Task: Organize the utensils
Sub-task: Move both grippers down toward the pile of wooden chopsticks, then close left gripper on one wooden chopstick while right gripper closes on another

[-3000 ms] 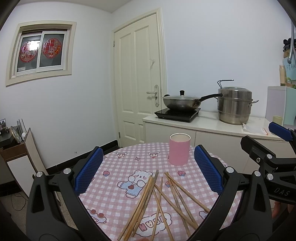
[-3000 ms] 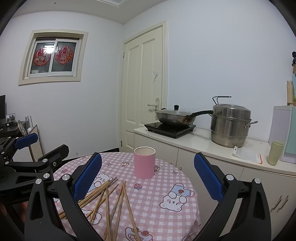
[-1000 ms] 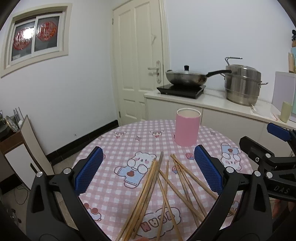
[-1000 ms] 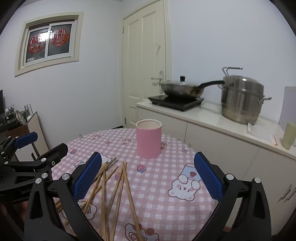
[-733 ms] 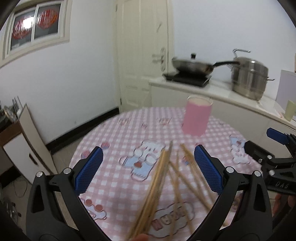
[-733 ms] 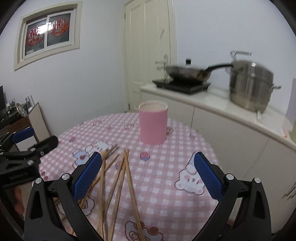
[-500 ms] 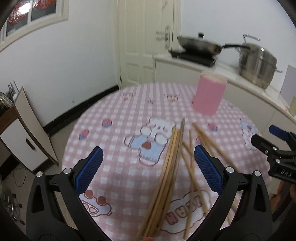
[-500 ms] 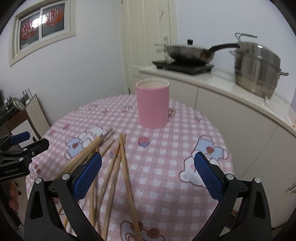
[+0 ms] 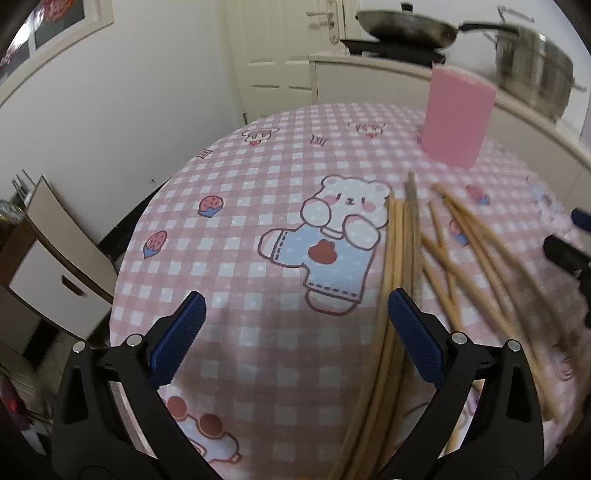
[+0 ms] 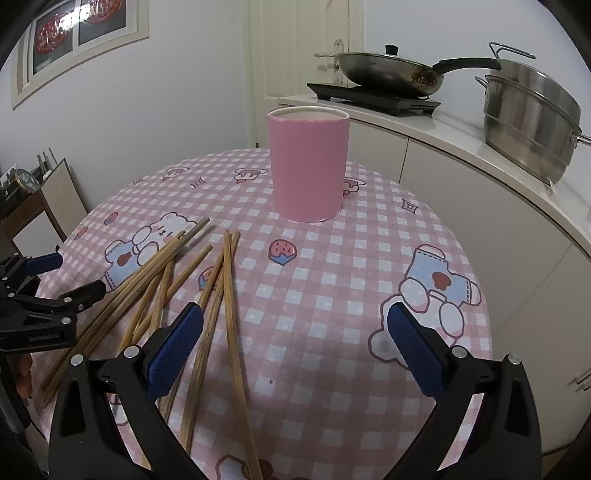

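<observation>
The chopsticks (image 10: pixel 162 284) lie loosely crossed on the table (image 10: pixel 332 295), near the pink cup (image 10: pixel 308 164). They look light, stiff, thin and prone to roll; gripping mid-length seems best. The left gripper (image 9: pixel 291 325) and right gripper (image 10: pixel 295 332) are both spread wide, holding nothing.

Pretty clearly my home kitchen. At 1 o'clock there's a lidded wok (image 10: pixel 388 72) on an induction cooktop (image 10: pixel 373 99), a stacked steel steamer pot (image 10: pixel 528 118) at 2 on the white counter (image 10: pixel 461 147). Round table has a pink bear-print checked tablecloth (image 10: pixel 332 280), paneled door (image 10: pixel 299 55) at 12, window (image 10: pixel 77 33) at 10.
</observation>
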A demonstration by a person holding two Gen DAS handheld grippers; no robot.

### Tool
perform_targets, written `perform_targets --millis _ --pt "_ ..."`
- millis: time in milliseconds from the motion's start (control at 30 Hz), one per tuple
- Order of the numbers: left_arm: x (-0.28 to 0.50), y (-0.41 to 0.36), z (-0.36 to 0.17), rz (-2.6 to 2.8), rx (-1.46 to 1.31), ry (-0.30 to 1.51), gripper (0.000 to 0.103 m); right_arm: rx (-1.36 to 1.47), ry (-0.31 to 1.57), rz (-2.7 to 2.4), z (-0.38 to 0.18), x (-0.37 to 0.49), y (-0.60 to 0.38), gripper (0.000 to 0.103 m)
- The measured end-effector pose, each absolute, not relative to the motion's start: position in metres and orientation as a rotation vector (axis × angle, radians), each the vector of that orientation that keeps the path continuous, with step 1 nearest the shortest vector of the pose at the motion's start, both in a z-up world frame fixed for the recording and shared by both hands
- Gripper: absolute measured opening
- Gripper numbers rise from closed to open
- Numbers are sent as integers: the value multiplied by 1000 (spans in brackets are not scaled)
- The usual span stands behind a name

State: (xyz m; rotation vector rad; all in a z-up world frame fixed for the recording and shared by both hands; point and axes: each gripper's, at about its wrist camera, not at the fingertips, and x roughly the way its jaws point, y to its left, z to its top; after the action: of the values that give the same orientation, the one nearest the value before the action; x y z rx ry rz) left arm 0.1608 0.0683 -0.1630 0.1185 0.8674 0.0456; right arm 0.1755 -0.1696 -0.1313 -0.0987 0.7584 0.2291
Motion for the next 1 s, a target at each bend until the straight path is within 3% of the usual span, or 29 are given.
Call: perform_targets --millis 633,733,800,867,1000 --pt "194 55 -172 29 243 904 94 -147 813 267 -142 197 -161 96" --pt "202 60 -171 -39 157 925 75 -172 819 280 -142 202 -157 96" --pt "206 61 -171 -78 109 938 53 -209 837 295 -145 208 -152 95" --pt "209 61 -171 -98 85 942 41 -238 857 323 -149 214 -146 89" --pt "217 59 -170 -104 83 960 32 -237 912 389 -155 229 -141 66"
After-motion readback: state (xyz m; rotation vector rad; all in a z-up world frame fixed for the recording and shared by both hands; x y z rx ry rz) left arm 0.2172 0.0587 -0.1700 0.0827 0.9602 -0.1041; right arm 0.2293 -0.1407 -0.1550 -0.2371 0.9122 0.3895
